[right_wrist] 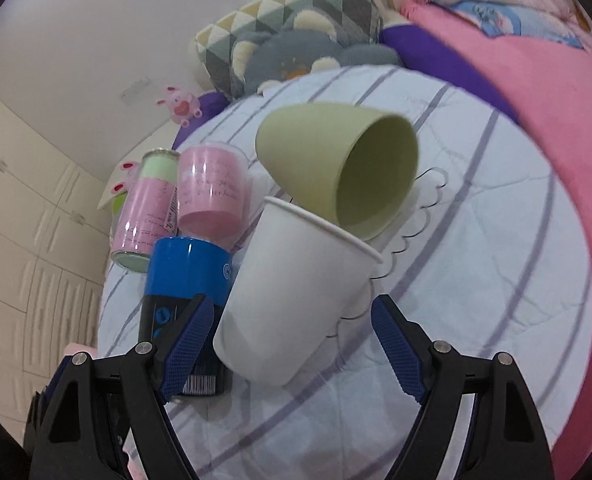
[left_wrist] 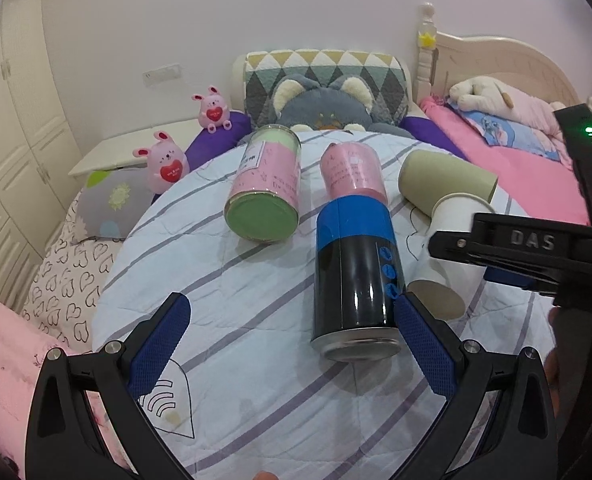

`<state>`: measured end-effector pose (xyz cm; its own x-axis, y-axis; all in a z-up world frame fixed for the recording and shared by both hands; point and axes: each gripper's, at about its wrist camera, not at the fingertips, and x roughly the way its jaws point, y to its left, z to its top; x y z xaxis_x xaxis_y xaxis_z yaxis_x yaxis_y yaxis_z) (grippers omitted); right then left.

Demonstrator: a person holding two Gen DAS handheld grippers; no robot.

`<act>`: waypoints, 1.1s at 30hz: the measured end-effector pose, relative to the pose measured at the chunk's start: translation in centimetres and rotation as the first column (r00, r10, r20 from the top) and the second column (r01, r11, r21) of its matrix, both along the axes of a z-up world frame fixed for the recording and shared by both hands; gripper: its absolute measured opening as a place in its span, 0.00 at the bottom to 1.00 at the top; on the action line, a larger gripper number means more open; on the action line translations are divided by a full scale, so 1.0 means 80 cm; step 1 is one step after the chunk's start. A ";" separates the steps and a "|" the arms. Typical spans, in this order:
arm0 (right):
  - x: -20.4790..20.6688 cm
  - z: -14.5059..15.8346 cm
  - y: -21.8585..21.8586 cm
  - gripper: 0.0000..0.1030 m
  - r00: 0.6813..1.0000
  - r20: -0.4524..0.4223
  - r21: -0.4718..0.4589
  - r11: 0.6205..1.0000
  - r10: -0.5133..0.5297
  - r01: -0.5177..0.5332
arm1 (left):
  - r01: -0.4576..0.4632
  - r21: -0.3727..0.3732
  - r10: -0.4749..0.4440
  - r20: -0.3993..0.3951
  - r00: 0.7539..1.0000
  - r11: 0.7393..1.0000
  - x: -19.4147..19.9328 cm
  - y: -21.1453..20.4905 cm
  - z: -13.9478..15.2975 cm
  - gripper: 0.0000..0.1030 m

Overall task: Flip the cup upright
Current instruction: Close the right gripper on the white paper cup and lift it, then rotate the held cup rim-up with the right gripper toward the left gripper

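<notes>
- The left gripper point(left_wrist: 292, 344) hangs low over the near part of the quilt point(left_wrist: 232, 288), fingers spread wide with nothing between the pads; its right pad point(left_wrist: 424, 352) sits just beside the base end of the blue and black can point(left_wrist: 354, 276), and whether they touch cannot be told.
- The right gripper point(right_wrist: 292, 344) is tilted and points along the white paper cup point(right_wrist: 296, 300), its blue pads wide apart on either side of the cup's closed base; no pad presses the cup wall.
- The white paper cup lies on its side toward the quilt's right side, its rim against the olive green cup point(right_wrist: 336, 172), which also lies on its side with its open mouth facing right.
- The blue and black can lies lengthwise just left of the paper cup; behind it lie a pink jar point(left_wrist: 354, 172) and a pink and green jar point(left_wrist: 264, 188), both on their sides.
- Bare striped quilt shows to the right of the cups and along the near edge under the left gripper; toward the far edge sit a grey plush cushion point(left_wrist: 328, 104) and a patterned pillow point(left_wrist: 324, 68).
- In the left wrist view the right gripper's black body covers much of the paper cup's middle.
- The can's lower label is hidden behind the right gripper's left finger in the right wrist view.
</notes>
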<state>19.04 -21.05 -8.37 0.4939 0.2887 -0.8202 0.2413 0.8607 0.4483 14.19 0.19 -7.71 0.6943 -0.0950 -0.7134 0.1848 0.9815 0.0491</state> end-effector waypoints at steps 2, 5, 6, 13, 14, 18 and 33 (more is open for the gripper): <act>0.006 -0.008 0.002 0.80 1.000 -0.010 0.012 1.000 0.001 -0.001 | 0.001 0.001 -0.001 -0.006 1.000 1.000 0.001 0.001 -0.003 1.00; 0.014 -0.021 -0.001 0.80 0.999 -0.021 0.053 0.998 -0.025 0.026 | -0.002 0.004 0.002 -0.014 1.000 1.000 0.002 0.004 -0.007 1.00; 0.015 -0.025 -0.004 0.80 0.999 -0.012 0.070 0.997 -0.035 0.036 | -0.002 -0.001 0.002 -0.015 1.000 1.000 0.002 0.006 -0.007 1.00; 0.014 -0.027 -0.013 0.72 0.999 0.045 0.132 0.991 -0.028 0.021 | -0.002 -0.005 0.002 -0.013 1.000 1.000 -0.004 0.009 -0.003 1.00; 0.011 -0.026 -0.015 0.72 0.998 0.051 0.133 0.991 -0.025 0.018 | -0.002 -0.005 0.002 -0.011 1.000 1.000 -0.006 0.009 -0.002 1.00; 0.005 -0.020 -0.017 0.72 0.998 0.067 0.113 0.994 -0.017 0.009 | 0.003 -0.008 -0.003 -0.011 1.000 1.000 -0.016 0.011 0.003 1.00; -0.080 0.028 0.014 0.73 0.981 0.106 0.165 0.970 0.164 -0.180 | 0.083 -0.036 -0.083 -0.006 0.997 0.996 -0.107 0.025 0.031 1.00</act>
<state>12.61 -19.95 -6.12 0.4949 0.5090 -0.7043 0.0476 0.7934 0.6069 5.64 2.17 -5.21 0.6779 -0.1778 -0.7134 0.2660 0.9639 0.0125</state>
